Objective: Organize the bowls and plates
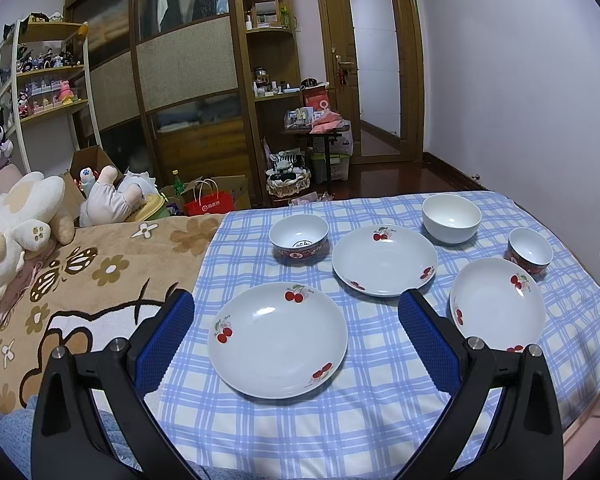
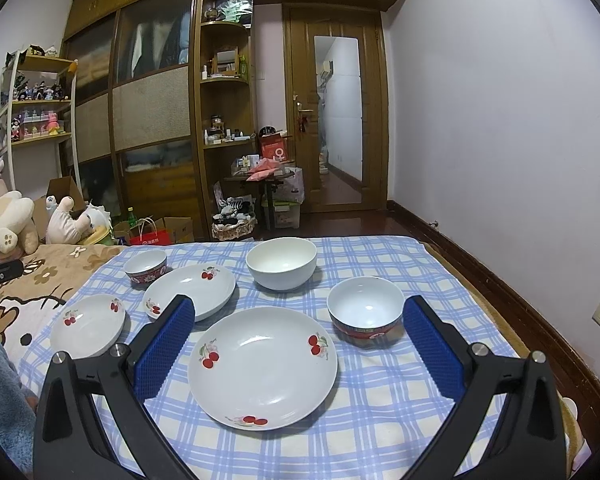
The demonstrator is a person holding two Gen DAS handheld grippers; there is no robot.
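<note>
Nearest to you: left gripper (image 1: 296, 304), fingers spread wide and empty, hovering over the near-left cherry plate (image 1: 277, 340); right gripper (image 2: 299, 307), likewise released and empty, framing the near-right cherry plate (image 2: 262, 367). Each tool lines up with a plate, which suggests you mean to lift plates first, though neither pad touches china yet. Item three: a middle cherry plate (image 1: 384, 260), set apart from the other two, so no stack has begun. Bowls: one large white bowl (image 2: 281, 262) at the far side; one red-banded bowl (image 2: 365, 309) just beside your right plate; a second red-banded bowl (image 1: 298, 238) at the far left. All six pieces sit singly, upright, on the blue checked cloth (image 1: 340, 420), which is spread over a bed. Judged soft footing, so plates may rock when nudged. Hard to make out: the mark inside the left red-banded bowl; the patterns on both red bands. Cut off: your hands and sleeves behind the tools, and the near edge of the cloth.
</note>
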